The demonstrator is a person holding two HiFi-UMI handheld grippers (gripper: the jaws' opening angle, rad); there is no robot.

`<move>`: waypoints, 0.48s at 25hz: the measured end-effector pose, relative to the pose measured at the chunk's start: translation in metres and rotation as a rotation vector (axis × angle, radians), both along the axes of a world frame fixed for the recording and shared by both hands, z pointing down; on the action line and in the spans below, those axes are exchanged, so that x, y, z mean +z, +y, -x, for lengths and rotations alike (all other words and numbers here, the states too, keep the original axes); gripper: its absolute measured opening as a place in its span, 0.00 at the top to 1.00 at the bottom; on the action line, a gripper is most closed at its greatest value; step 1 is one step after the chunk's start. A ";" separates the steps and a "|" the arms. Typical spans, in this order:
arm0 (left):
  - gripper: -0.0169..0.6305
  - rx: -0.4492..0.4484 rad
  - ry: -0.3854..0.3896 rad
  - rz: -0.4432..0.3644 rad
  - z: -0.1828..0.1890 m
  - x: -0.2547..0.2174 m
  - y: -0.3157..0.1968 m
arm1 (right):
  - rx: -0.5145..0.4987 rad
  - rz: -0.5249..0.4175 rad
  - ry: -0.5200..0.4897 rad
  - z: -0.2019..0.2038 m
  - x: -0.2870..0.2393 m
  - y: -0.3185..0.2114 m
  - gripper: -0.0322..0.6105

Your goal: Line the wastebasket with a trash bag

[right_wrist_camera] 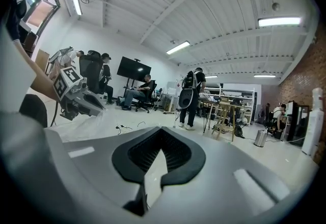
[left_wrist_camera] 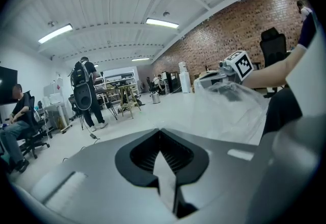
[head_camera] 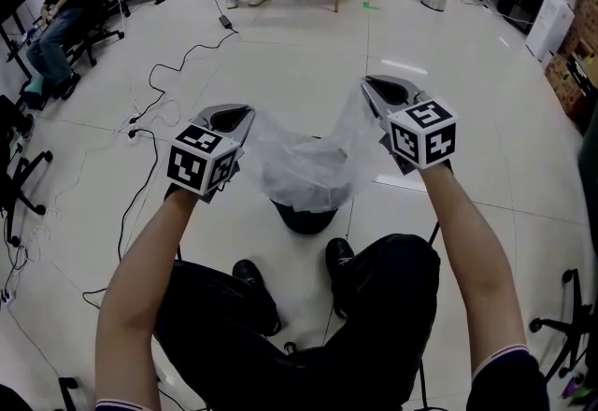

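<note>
Above the black wastebasket (head_camera: 306,216): clear trash bag (head_camera: 304,162) stretched between 2 grippers.
Jaws of the left gripper (head_camera: 235,118) are closed, pinching the bag's left edge; the right gripper (head_camera: 385,93) is clamped on the right edge, held slightly higher. Bag sags in the middle over the basket mouth; contact unclear. Basket stands on tiled floor (head_camera: 308,54), just ahead of the person's shoes (head_camera: 248,274).
</note>
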State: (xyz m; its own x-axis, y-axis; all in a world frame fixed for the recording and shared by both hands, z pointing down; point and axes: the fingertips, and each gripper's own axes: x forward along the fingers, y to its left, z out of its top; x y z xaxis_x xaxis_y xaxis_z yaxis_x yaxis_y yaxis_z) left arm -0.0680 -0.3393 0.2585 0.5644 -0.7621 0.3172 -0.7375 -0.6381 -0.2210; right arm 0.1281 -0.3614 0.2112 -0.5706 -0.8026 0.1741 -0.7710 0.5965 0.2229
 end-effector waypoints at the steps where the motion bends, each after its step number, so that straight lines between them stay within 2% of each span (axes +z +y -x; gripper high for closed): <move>1: 0.95 -0.003 0.004 0.001 0.000 0.003 -0.004 | 0.002 0.002 -0.004 0.000 0.002 -0.005 0.95; 12: 0.95 -0.021 0.067 -0.021 -0.002 0.007 -0.045 | 0.020 -0.015 -0.071 -0.002 0.009 -0.047 0.95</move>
